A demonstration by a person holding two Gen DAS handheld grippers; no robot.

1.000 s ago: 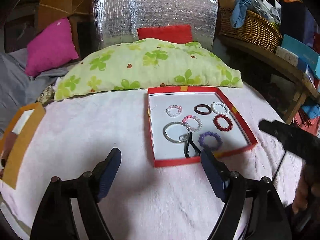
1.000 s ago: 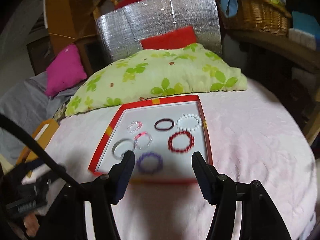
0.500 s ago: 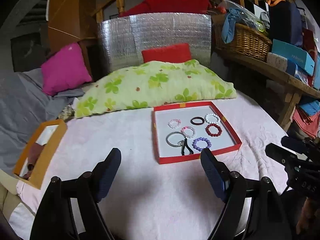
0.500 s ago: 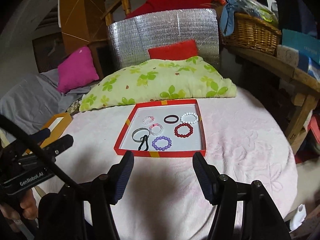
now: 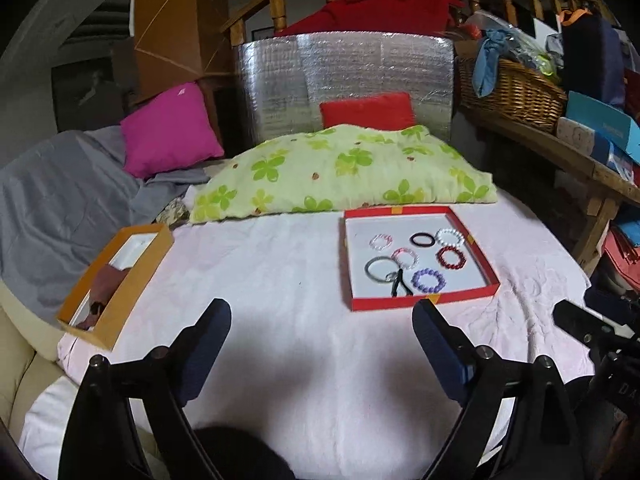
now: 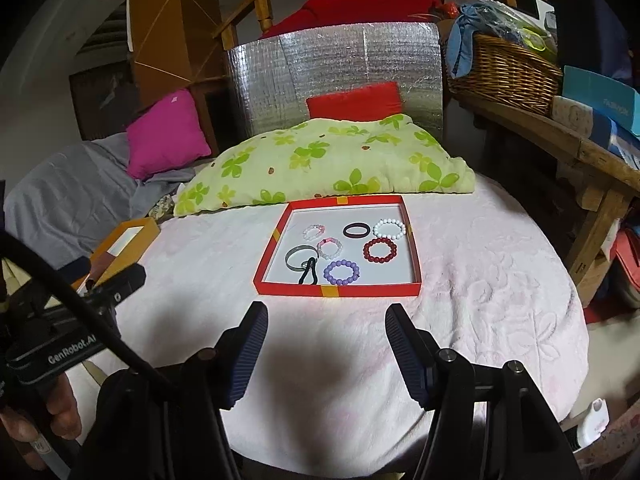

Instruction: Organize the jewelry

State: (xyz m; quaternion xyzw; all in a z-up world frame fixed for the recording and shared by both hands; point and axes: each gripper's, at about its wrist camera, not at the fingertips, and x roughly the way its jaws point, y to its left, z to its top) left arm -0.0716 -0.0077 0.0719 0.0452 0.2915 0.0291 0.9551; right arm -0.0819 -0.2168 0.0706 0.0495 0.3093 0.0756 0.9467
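Both grippers have drawn back from the red tray [image 5: 420, 303].

Left wrist: left gripper [image 5: 322, 344] empty, jaws opening; tray ahead, offset right.

Right wrist: right gripper [image 6: 326, 354] parted, empty; tray with bracelets [image 6: 342, 272] straight ahead, nearer.

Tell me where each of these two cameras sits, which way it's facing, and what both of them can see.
Left wrist: rides the left gripper, looking forward and down over the pink cloth at the red tray ahead to its right; own two fingers show, jaws opening on nothing, right gripper's body at the right edge.
Right wrist: rides the right gripper, facing the red tray nearly head-on; own open, empty fingers show, plus the person's hand holding the left gripper.
Shared: tray of bracelets, orange box, green floral pillow.
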